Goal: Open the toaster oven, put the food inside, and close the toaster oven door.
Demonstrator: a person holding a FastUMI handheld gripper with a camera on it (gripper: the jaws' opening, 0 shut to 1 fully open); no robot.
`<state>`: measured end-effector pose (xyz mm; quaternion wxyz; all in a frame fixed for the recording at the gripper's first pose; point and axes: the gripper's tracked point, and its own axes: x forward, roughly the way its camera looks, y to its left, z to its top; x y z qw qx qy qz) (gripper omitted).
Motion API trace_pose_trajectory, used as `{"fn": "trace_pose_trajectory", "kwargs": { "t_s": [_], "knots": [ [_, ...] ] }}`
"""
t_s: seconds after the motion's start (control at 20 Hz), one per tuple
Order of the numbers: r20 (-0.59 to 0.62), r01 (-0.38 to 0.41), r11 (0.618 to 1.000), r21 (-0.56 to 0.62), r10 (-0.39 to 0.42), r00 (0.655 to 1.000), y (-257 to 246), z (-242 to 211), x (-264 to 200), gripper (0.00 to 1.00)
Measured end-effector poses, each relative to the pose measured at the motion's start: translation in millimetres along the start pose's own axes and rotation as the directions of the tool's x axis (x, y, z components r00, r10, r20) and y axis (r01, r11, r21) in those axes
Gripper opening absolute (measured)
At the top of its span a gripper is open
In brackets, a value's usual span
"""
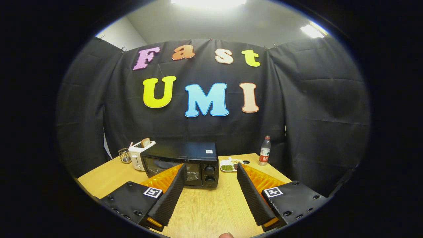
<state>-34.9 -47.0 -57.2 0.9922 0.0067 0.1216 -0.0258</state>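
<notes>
Our claw (210, 167) hangs released and empty, the shut toaster oven (181, 163) at twelve o'clock just beyond its fingers; a misjudged reach could shove it into the toaster (140, 154).

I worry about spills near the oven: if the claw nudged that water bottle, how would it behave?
The water bottle is tall and narrow on a small base, so it would probably tip rather than slide. Once down, its round body could roll along the table. It looks like thin plastic, likely light. The open claw is well short of it.
</notes>
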Motion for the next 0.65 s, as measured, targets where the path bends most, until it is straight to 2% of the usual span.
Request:
{"fn": "trace_pose_trajectory", "kwargs": {
  "t_s": [0.65],
  "knots": [
    [0.009,0.009,1.0,0.008,-0.009,1.0,4.3,5.4,-1.8,0.96]
  ]
}}
